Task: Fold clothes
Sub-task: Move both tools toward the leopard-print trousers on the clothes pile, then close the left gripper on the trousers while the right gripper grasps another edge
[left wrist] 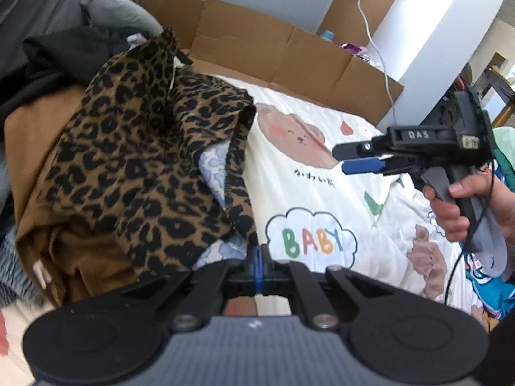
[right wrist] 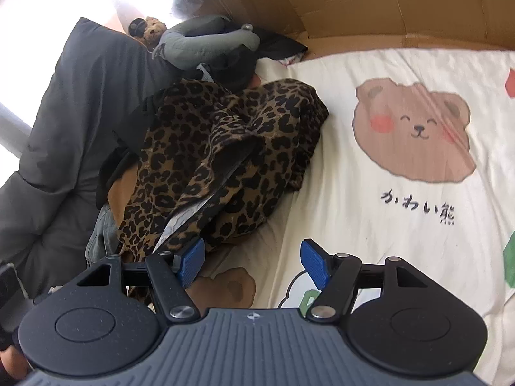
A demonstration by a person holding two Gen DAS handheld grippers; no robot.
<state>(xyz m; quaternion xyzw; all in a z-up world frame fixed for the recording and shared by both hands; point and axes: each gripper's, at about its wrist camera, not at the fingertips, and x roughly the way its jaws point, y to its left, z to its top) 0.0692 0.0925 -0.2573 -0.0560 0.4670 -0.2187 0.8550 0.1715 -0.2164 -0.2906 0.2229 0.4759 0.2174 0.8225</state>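
Left wrist view shows the left gripper (left wrist: 257, 257) with its blue pads pressed together on the edge of the crumpled leopard-print fabric garment (left wrist: 145, 148), which lies heaped on the cream cartoon-bear bedsheet (left wrist: 322, 212) beside a brown cloth (left wrist: 64, 251). Opposite, a hand (left wrist: 463, 209) holds the right gripper (right wrist: 252, 265), jaws spread wide and empty, just beside the garment's near edge.
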